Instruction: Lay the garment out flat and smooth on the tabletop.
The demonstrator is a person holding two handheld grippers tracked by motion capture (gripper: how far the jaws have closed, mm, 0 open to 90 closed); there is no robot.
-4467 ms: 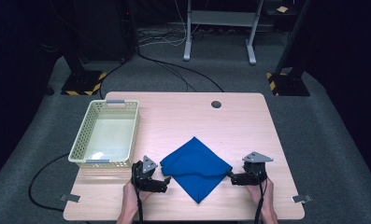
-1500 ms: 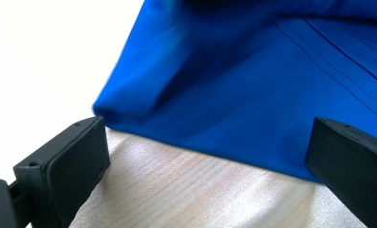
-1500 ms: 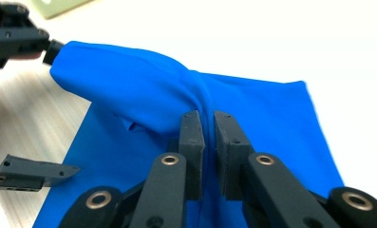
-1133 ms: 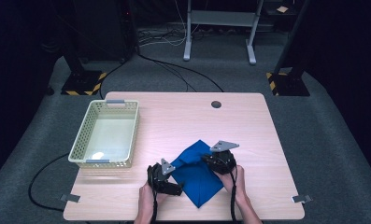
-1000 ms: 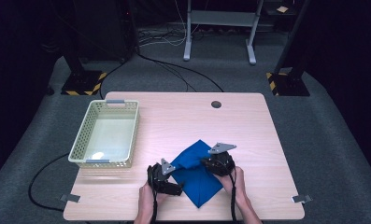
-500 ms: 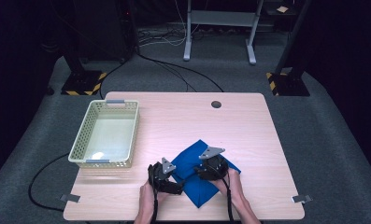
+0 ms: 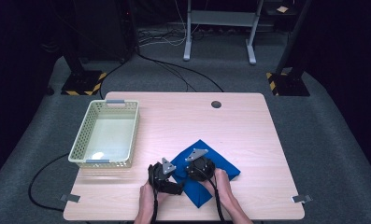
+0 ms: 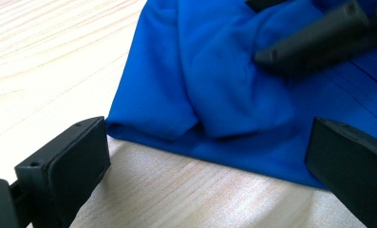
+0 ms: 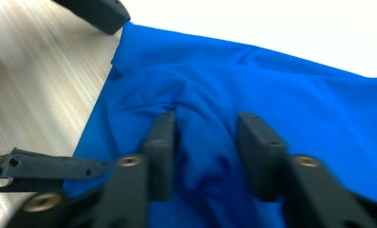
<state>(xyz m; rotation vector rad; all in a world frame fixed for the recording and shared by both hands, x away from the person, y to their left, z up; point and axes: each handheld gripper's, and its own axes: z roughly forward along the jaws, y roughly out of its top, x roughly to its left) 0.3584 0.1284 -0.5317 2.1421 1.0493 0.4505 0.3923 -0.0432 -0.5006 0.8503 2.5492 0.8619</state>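
Note:
A blue cloth (image 7: 220, 165) lies folded and rumpled near the table's front edge. My left gripper (image 7: 174, 179) rests at its left edge, jaws wide open. In the left gripper view (image 8: 205, 161) the cloth's folded edge (image 8: 200, 71) lies on the wood between and beyond them, untouched. My right gripper (image 7: 195, 170) sits on the cloth just right of the left one. In the right gripper view (image 9: 210, 142) its jaws have just been closing, with a raised ridge of cloth (image 9: 295, 104) between them and a gap still showing. One finger (image 9: 48, 166) of the left gripper lies close by.
A pale mesh basket (image 7: 82, 135) stands at the left of the wooden table (image 7: 183, 116). A round cable hole (image 7: 216, 104) is near the far edge. Dark floor, cables and stand legs surround the table.
My right gripper has slid left across the cloth toward the left gripper, and the cloth's right side has come over with it. The left gripper has stayed put.

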